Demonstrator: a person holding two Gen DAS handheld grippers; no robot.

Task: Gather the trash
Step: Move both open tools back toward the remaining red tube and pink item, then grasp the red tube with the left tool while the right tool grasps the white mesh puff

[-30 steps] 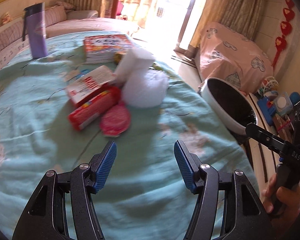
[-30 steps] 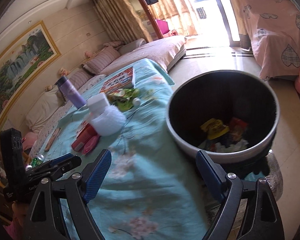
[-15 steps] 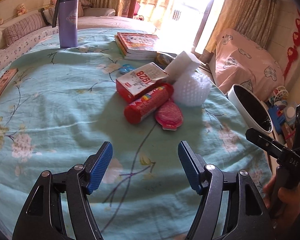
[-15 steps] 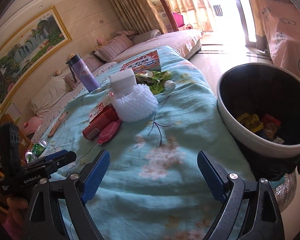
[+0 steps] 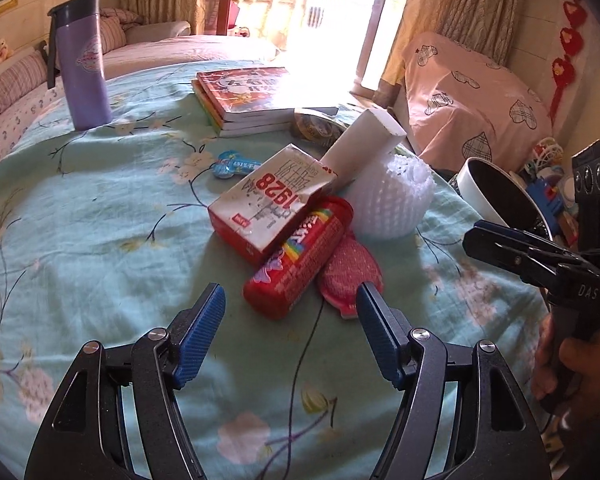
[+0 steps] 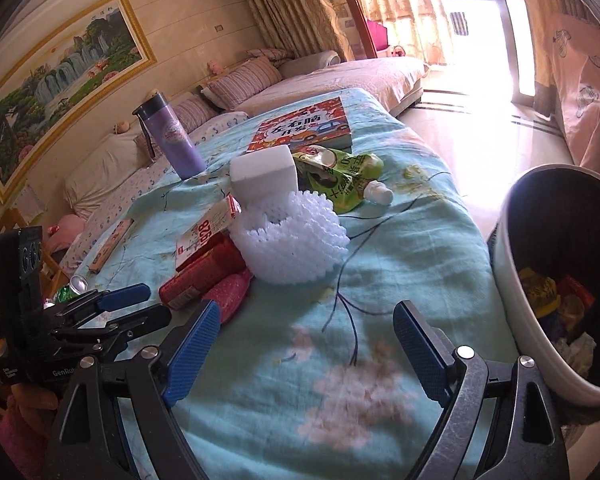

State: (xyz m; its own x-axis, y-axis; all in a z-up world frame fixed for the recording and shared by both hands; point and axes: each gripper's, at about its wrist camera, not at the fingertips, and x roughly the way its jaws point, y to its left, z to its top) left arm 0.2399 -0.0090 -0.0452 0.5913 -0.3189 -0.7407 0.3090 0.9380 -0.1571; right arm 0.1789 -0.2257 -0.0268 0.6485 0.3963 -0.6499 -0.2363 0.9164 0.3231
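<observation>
Trash lies in a loose heap on the pale green flowered tablecloth (image 5: pixel 80 216), straight ahead of both claws. Nearest the left gripper (image 5: pixel 290 330), just beyond its blue ribbed pads, is a red cylindrical candy tube with a rainbow stripe (image 5: pixel 298 258); a pink strawberry-patterned wrapper (image 5: pixel 350 272) touches the tube's right side and reaches almost to the right-hand pad. A red and white cardboard carton printed 1928 (image 5: pixel 274 202) rests on the tube's far end. Behind it and to the right stand a white foam fruit net (image 5: pixel 392 200) and a white rectangular block (image 5: pixel 362 146) leaning on it. The left gripper's jaws stand moderately wide with nothing between them, above bare cloth.

The right gripper (image 6: pixel 306 354) is spread wide and holds nothing; the cloth alone shows between its pads. The heap lies ahead and to its left, the foam net closest. Farther ahead is a crumpled green drink pouch with a white cap (image 6: pixel 346 182). To its right, off the table edge, stands a round white bin with a black inside (image 6: pixel 512 280), already holding yellow and red wrappers.

Far beyond both claws stand a purple travel flask with a dark lid (image 5: pixel 82 68) and a stack of red-covered books (image 5: pixel 252 96).
</observation>
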